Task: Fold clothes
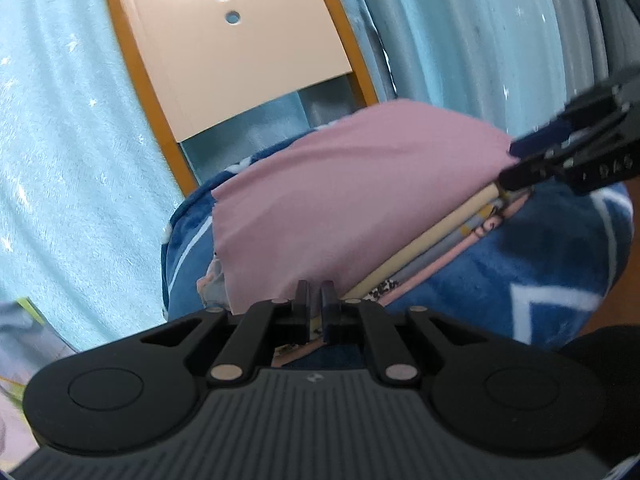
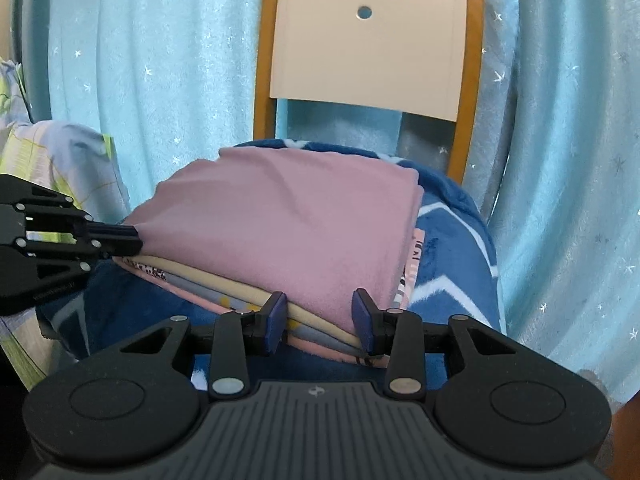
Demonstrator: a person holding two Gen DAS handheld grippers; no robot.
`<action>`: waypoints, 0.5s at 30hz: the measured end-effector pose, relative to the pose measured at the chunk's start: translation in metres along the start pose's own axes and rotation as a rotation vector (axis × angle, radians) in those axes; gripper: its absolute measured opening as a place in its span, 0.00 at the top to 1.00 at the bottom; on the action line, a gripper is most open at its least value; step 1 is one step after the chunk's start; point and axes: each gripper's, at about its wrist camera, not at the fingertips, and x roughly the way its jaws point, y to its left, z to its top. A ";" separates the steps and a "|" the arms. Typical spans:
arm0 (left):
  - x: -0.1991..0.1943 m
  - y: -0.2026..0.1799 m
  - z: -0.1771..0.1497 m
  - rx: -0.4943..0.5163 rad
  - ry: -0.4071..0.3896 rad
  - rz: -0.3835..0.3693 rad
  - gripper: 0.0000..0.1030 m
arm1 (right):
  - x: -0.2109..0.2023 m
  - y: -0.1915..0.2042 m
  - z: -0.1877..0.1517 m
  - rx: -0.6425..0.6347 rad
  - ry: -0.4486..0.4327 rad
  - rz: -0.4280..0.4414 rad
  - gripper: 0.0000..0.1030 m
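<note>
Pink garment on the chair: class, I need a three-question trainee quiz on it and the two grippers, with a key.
1. True or false: the pink garment lies on top of a stack of folded clothes.
2. Which gripper has its jaws apart? A) left gripper B) right gripper
3. Fill in: the stack rests on a ____ blanket with white lines.

Key: 1 true; 2 B; 3 blue.

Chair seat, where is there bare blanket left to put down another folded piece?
On the blue blanket, a strip right of the pink garment and a narrower band along the near edge are bare. The folded stack fills the middle, with both grippers on its front.
</note>
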 end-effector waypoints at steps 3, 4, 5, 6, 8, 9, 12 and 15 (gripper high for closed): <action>-0.005 0.000 0.001 -0.008 -0.007 0.004 0.94 | -0.006 -0.001 0.003 0.033 -0.024 0.005 0.61; -0.006 0.001 0.001 -0.021 -0.005 0.004 0.94 | -0.009 -0.001 0.005 0.049 -0.040 0.008 0.61; -0.006 0.002 0.001 -0.035 -0.003 0.003 0.93 | -0.010 0.000 0.006 0.061 -0.049 0.009 0.61; -0.007 0.003 0.002 -0.049 0.000 0.003 0.92 | -0.010 0.001 0.008 0.071 -0.054 0.011 0.61; -0.004 0.000 0.003 -0.057 0.013 0.004 0.92 | -0.002 0.003 0.009 0.102 -0.034 0.012 0.61; -0.004 -0.002 0.003 -0.054 0.017 0.006 0.91 | 0.002 0.003 0.008 0.113 -0.029 0.010 0.60; -0.004 -0.007 0.003 -0.057 0.023 0.005 0.91 | 0.006 0.004 0.007 0.129 -0.027 -0.002 0.60; -0.009 -0.006 0.003 -0.098 0.027 0.006 0.86 | -0.005 0.004 0.007 0.154 -0.059 -0.012 0.60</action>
